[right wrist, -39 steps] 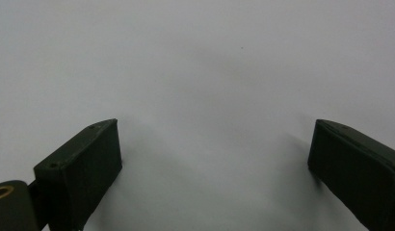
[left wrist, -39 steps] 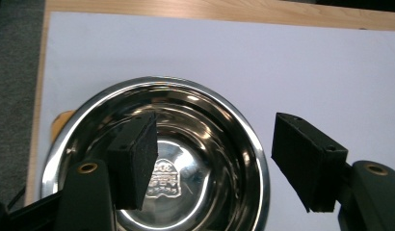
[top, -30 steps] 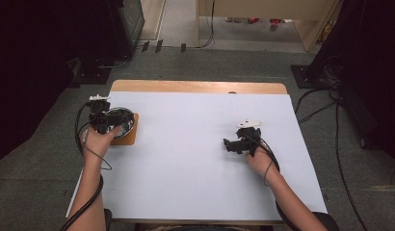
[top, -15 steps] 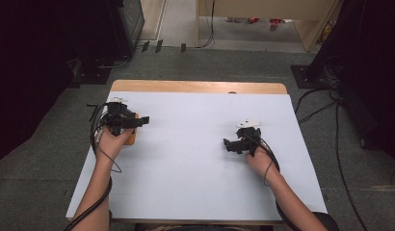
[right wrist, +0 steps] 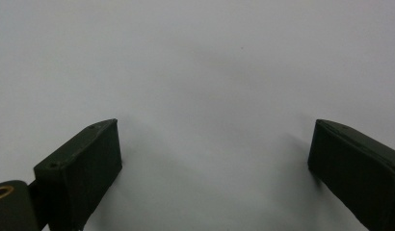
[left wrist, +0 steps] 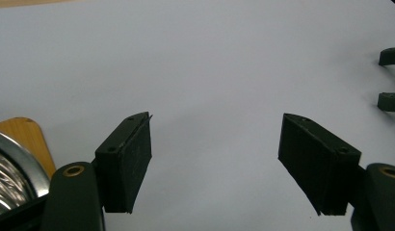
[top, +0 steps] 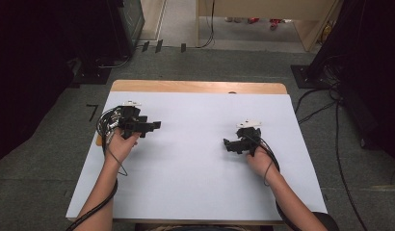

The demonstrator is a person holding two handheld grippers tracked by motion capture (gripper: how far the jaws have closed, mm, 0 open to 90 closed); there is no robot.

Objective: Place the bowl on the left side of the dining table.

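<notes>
My left gripper (top: 154, 126) hovers over the left part of the white table (top: 195, 183), jaws pointing right. In the left gripper view it (left wrist: 215, 139) is open with nothing between the jaws. A small wooden board (left wrist: 23, 135) lies at its lower left with a shiny metal rim (left wrist: 15, 161) on it; in the high view the hand hides most of this board (top: 98, 140). My right gripper (top: 228, 144) rests at the table's right of centre, pointing left. It (right wrist: 212, 144) is open over bare white surface. Its two jaw tips (left wrist: 390, 79) show far off in the left gripper view.
A strip of bare wood (top: 195, 87) runs along the table's far edge. Black equipment (top: 123, 19) stands on the floor at the back left, and cables (top: 321, 101) trail on the floor at the right.
My left gripper has swung from over the wooden board to the right, so its jaws now point across the table. The right gripper has stayed put.
</notes>
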